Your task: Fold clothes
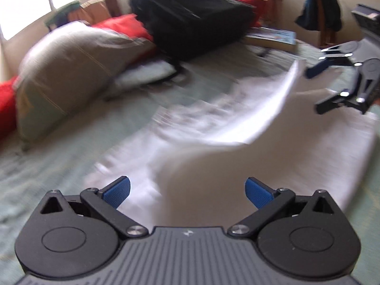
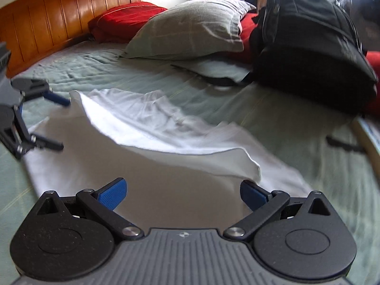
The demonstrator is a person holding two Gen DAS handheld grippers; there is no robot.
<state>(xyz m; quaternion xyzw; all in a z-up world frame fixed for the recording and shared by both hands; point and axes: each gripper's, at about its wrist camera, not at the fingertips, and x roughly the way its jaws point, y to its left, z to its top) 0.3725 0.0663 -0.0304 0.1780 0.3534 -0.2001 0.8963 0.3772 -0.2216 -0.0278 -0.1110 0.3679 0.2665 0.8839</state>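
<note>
A white garment (image 1: 237,154) (image 2: 142,166) lies on the pale green bed sheet (image 1: 47,166) (image 2: 296,130), with a raised fold running across it. My left gripper (image 1: 188,193) is open just above its near edge, nothing between the blue pads. It also shows at the left of the right wrist view, left gripper (image 2: 54,122), open, one finger close to the fold's corner. My right gripper (image 2: 182,194) is open over the cloth, the fold's other corner near its right finger. In the blurred left wrist view the right gripper (image 1: 320,87) is open at the far right.
A grey pillow (image 2: 190,28) (image 1: 71,71) and red pillows (image 2: 123,21) sit toward the wooden headboard (image 2: 47,16). A black backpack (image 2: 308,47) (image 1: 194,16) stands on the bed beyond the garment. A book (image 1: 270,39) lies beside it.
</note>
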